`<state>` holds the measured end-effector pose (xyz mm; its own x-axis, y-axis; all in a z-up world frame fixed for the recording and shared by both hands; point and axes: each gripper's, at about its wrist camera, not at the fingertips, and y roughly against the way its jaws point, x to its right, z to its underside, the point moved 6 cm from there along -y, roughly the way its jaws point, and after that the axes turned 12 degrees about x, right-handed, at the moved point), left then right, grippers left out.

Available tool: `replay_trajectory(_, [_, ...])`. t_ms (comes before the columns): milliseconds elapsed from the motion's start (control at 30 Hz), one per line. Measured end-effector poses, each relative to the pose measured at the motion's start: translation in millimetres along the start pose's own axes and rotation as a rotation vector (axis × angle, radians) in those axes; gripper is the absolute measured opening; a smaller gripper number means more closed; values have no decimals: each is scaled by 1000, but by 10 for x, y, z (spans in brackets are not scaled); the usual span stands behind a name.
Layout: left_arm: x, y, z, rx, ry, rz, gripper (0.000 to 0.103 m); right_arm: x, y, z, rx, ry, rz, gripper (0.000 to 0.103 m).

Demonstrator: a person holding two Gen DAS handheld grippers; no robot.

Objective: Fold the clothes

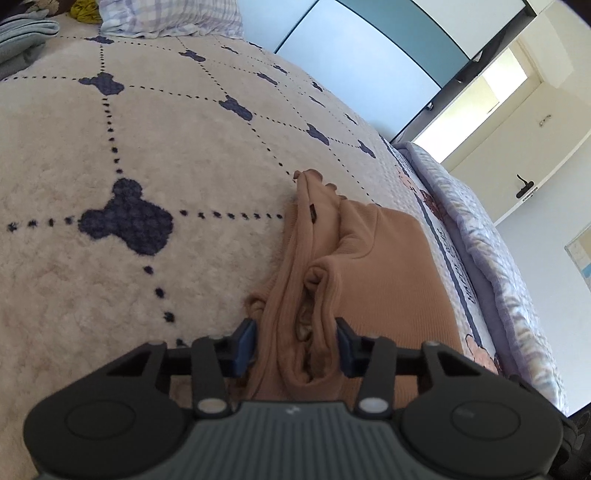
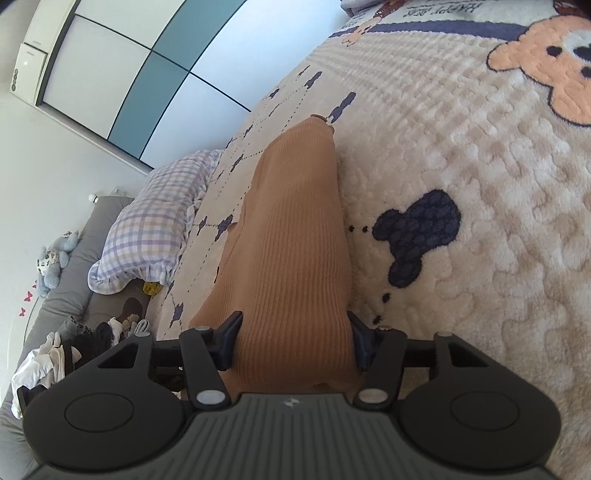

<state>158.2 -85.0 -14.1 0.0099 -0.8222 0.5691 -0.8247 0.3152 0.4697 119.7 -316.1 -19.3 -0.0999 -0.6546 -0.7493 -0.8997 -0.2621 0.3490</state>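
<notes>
Left gripper [image 1: 295, 347] jaws seemingly clamped, right gripper [image 2: 295, 341] jaws likewise, both angled downward

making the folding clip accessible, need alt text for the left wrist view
The left gripper has a bunched fold of a tan ribbed garment between its blue pads, on a cream fleece blanket with navy bear shapes. A checked pillow lies at the far end.

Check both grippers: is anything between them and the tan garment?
Nothing visible. The tan garment already lies bunched between the fingers of the left gripper, and a ribbed fold of it fills the right gripper. Only the blanket lies beneath.
</notes>
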Motion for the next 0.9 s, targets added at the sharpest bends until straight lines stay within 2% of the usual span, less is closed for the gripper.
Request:
replay_trajectory(200, [-23,33,-50,2,90,29,29,-230,73,-44,40,164,11,51])
replay_trajectory(433, [81,168,-27,-1,162,80,26,-487,255,-154,105,364,3,49])
replay_trajectory(567, [247,342,54,12,186,132,26,-591,523,-275,156,419,-11,48])
replay_trajectory(633, [379,429,111,17,206,161,26,-637,693,-355,188,439,-18,47])
replay_trajectory(700, [609,535,175,37,178,186,25,-657,891,-460,226,465,-22,47])
replay_trajectory(800, [1075,698,309,83,113,245,25,-623,1255,-684,301,499,-23,47])
replay_trajectory(900, [1600,776,526,101,111,332,25,-470,1687,-992,391,504,-18,47])
